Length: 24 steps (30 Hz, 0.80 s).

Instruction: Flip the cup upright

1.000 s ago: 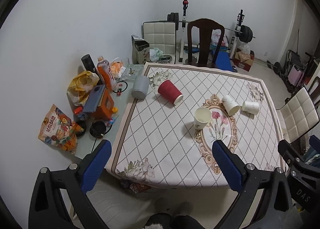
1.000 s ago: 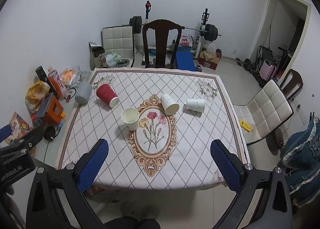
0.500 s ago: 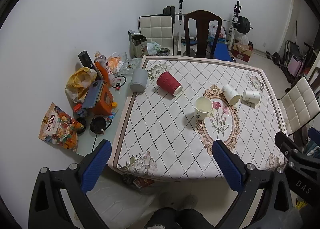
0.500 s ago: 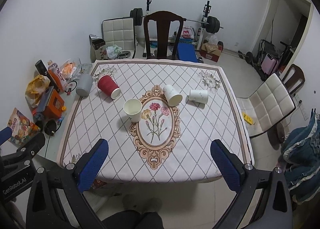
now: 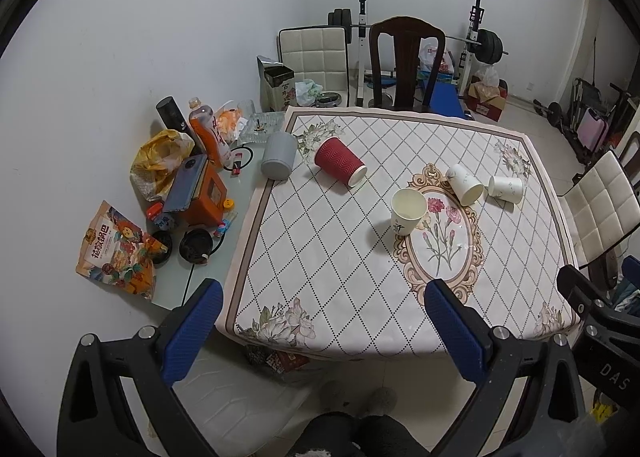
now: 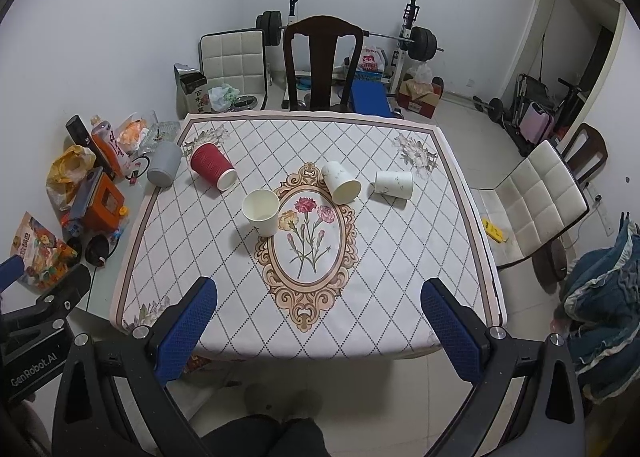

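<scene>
Left wrist view: left gripper [image 5: 320,315] jaws wide apart, empty, held off the tabletop's near edge. Cream paper cup [image 5: 408,211] upright mid-tabletop; ribbed red paper cup [image 5: 340,163] lying near far-left corner.

Right wrist view: right gripper [image 6: 318,313] jaws spread, empty. Two white paper cups [image 6: 341,182] [image 6: 394,184] on their sides near centre.

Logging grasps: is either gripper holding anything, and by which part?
Nothing is held. The left gripper and right gripper are both open, short of the table.

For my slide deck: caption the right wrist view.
Open jaws above a table with one upright cup and three tipped ones.
</scene>
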### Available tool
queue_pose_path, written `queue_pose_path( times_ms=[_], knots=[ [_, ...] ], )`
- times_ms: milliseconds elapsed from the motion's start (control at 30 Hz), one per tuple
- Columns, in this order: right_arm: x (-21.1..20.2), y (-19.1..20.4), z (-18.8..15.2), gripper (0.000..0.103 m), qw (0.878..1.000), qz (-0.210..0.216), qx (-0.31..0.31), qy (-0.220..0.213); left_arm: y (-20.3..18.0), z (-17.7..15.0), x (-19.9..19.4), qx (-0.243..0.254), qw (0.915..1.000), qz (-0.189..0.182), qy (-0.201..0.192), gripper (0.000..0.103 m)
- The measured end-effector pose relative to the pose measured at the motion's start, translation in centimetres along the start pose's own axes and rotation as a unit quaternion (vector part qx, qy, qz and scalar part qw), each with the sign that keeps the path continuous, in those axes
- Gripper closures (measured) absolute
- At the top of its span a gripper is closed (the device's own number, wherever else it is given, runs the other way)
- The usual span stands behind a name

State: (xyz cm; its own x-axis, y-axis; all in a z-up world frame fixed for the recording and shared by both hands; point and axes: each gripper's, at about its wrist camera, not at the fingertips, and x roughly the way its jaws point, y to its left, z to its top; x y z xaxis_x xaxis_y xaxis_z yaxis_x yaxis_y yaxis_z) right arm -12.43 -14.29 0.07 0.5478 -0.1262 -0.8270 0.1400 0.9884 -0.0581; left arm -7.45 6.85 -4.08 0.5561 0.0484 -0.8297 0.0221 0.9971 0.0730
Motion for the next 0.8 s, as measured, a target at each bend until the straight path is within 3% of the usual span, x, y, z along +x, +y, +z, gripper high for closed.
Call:
queue_pose_path(
  times_ms=[800],
  knots=[
    [0.15, -0.14, -0.36, 0.000, 1.000, 0.000, 0.003, 0.002, -0.31, -0.37, 0.37, 0.000, 1.0000, -0.005, 0.003, 0.000]
  ],
)
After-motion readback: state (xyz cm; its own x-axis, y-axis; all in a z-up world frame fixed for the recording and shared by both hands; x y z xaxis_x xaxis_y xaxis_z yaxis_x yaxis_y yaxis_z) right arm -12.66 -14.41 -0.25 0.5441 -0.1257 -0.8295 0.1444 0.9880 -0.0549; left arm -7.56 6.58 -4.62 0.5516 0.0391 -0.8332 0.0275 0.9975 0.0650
